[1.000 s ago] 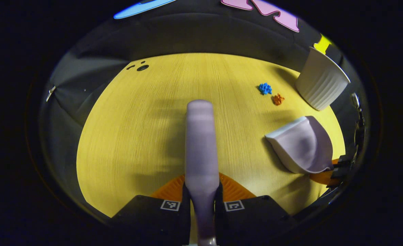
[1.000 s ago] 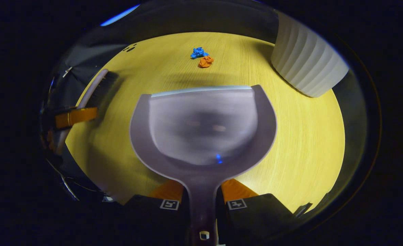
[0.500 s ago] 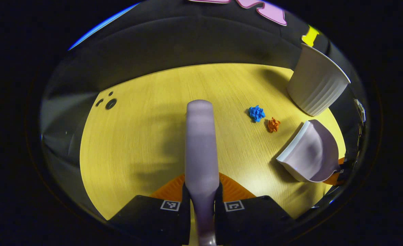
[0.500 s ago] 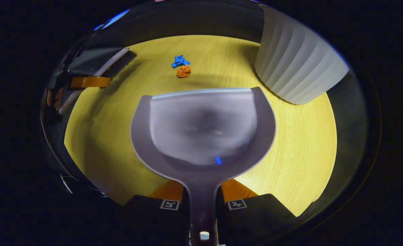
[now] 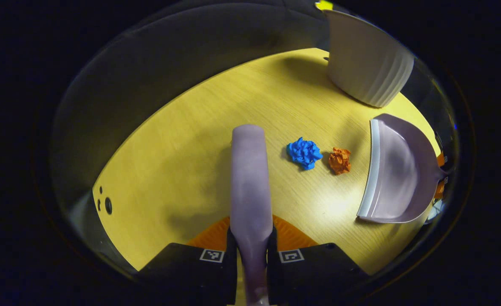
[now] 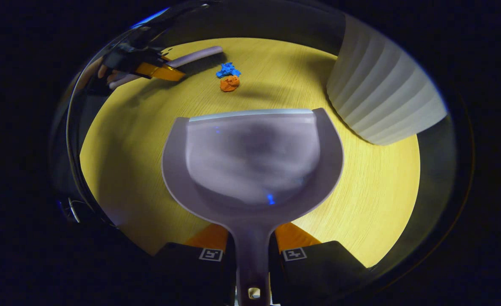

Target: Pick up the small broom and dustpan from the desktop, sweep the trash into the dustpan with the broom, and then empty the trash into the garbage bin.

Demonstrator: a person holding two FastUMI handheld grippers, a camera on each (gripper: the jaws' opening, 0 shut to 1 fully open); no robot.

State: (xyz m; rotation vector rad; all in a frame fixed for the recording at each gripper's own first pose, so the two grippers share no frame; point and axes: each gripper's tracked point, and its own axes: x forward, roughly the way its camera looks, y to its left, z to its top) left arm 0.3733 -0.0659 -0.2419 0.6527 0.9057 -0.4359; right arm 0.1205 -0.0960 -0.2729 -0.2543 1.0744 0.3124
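Broom (image 5: 249,178) clamped in left gripper (image 5: 250,255); dustpan (image 6: 252,161) clamped in right gripper (image 6: 252,255) (scraps (image 5: 304,153) between).

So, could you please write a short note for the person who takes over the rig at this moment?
Left hand-held gripper: shut on the broom handle.
Right hand-held gripper: shut on the dustpan handle.
The blue paper ball and the orange paper ball lie on the yellow desktop, between broom and dustpan lip. The white ribbed garbage bin stands just past the dustpan.
Done: both tools picked up.
Left: sweep both balls into the dustpan, empty it into the bin.
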